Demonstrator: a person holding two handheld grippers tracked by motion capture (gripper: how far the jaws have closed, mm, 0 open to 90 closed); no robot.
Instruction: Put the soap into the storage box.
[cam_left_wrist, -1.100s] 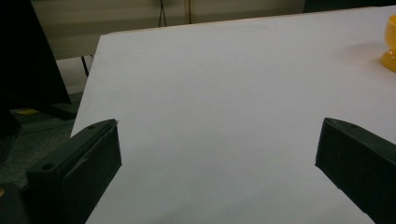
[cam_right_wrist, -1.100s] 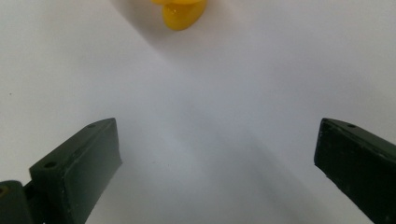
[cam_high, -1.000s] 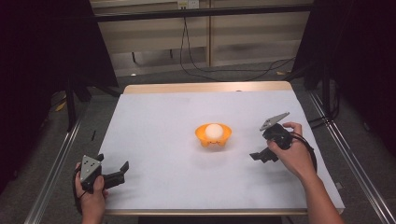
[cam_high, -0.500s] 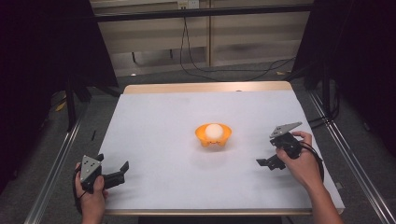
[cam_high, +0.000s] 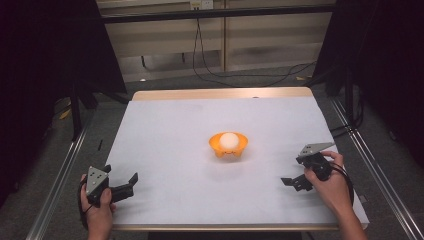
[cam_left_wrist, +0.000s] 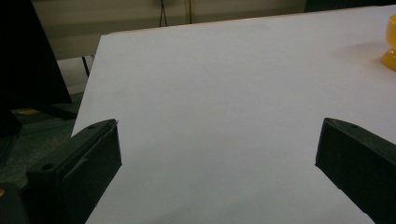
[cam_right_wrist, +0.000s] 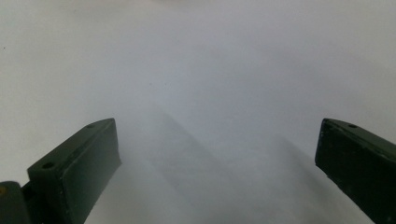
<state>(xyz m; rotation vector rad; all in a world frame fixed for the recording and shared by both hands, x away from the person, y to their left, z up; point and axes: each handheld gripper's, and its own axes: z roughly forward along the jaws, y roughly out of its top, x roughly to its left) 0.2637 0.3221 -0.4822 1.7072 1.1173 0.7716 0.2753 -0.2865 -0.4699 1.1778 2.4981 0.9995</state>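
Table (cam_high: 170, 130): it spreads across the middle of your high view, white top with a wooden edge along the upper side. In your left gripper view it runs from the bottom up to the top right, with dark floor at the left edge. In your right gripper view you see its bare white surface close up.
Orange bowl (cam_high: 228, 145): just right of the centre of your high view, standing upright on the table, well apart from both of your grippers. Your left gripper view catches only its edge at the far upper right (cam_left_wrist: 390, 46); the high view gives you the whole bowl.
White ball (cam_high: 229, 140): it sits inside the orange bowl, in the high view.
Left gripper (cam_high: 131, 182): lower left of your high view, held low over the table near its front edge. Its jaws stand wide apart with nothing between them, which the left gripper view (cam_left_wrist: 219, 154) makes plain.
Right gripper (cam_high: 292, 183): lower right of your high view, in your hand, pointing down and left at the table. Its jaws are spread wide and grip nothing; the right gripper view (cam_right_wrist: 219, 154) shows blank tabletop between them.
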